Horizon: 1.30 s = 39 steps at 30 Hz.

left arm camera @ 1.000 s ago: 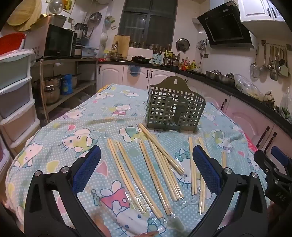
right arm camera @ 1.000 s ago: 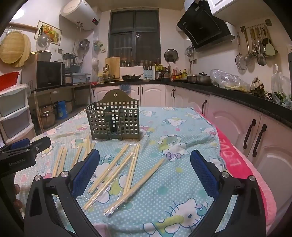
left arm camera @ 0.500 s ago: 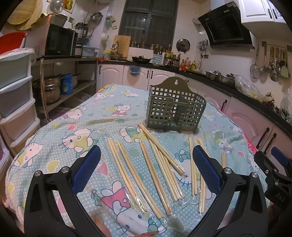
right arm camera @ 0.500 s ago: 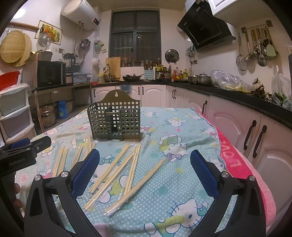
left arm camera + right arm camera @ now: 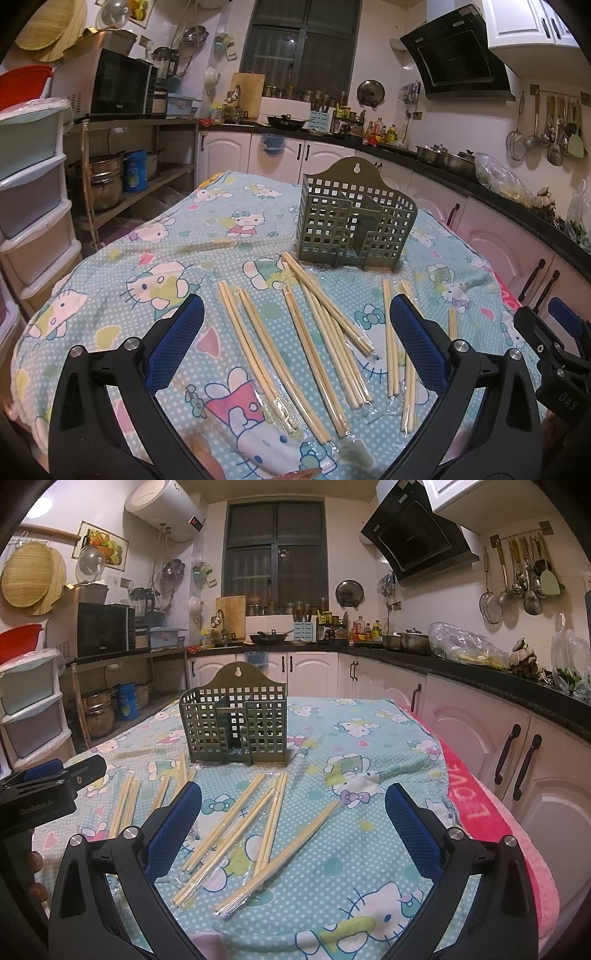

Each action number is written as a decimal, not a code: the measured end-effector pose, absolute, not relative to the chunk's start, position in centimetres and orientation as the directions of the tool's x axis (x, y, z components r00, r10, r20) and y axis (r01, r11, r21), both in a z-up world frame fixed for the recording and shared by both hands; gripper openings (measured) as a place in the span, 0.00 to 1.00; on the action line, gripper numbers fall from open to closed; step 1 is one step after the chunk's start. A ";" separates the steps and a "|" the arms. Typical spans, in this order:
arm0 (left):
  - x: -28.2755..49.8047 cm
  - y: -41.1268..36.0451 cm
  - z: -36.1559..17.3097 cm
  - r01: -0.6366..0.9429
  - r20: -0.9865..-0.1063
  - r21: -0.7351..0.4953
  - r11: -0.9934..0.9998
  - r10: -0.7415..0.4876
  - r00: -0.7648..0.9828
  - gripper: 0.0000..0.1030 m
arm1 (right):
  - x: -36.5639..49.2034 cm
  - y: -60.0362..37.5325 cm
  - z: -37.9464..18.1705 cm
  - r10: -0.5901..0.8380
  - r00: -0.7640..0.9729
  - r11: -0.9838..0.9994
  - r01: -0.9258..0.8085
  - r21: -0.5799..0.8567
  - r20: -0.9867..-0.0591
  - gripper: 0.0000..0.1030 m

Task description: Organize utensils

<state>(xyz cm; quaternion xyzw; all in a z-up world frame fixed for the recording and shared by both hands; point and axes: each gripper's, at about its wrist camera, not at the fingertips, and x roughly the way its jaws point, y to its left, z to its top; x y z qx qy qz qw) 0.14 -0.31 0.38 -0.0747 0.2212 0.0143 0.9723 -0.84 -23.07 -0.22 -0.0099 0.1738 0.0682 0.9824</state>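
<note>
Several pairs of wrapped wooden chopsticks (image 5: 325, 325) lie scattered on the Hello Kitty tablecloth (image 5: 147, 251); they also show in the right wrist view (image 5: 236, 819). A green perforated utensil holder (image 5: 354, 225) stands upright behind them, seen too in the right wrist view (image 5: 236, 727). My left gripper (image 5: 295, 328) is open and empty above the near chopsticks. My right gripper (image 5: 291, 812) is open and empty over the chopsticks on the right side. Each gripper appears at the edge of the other's view.
The table's right edge carries a pink towel (image 5: 476, 805) beside white cabinet doors (image 5: 517, 760). Plastic drawers (image 5: 26, 192) stand to the left. A metal shelf with pots (image 5: 110, 177) is behind the table on the left.
</note>
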 end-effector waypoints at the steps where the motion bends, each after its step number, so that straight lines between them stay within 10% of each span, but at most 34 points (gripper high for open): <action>1: 0.2 -0.4 0.4 -0.061 -0.432 -0.139 0.988 -0.005 0.902 0.90 | -0.8 -23.1 -0.2 0.131 0.930 0.990 -0.137 0.005 -0.343 0.94; 39: 6.1 4.5 1.2 -0.093 -0.520 -0.238 0.967 -0.046 0.853 0.90 | 5.4 -21.2 0.1 0.213 0.850 0.969 -0.246 -0.005 -0.482 0.94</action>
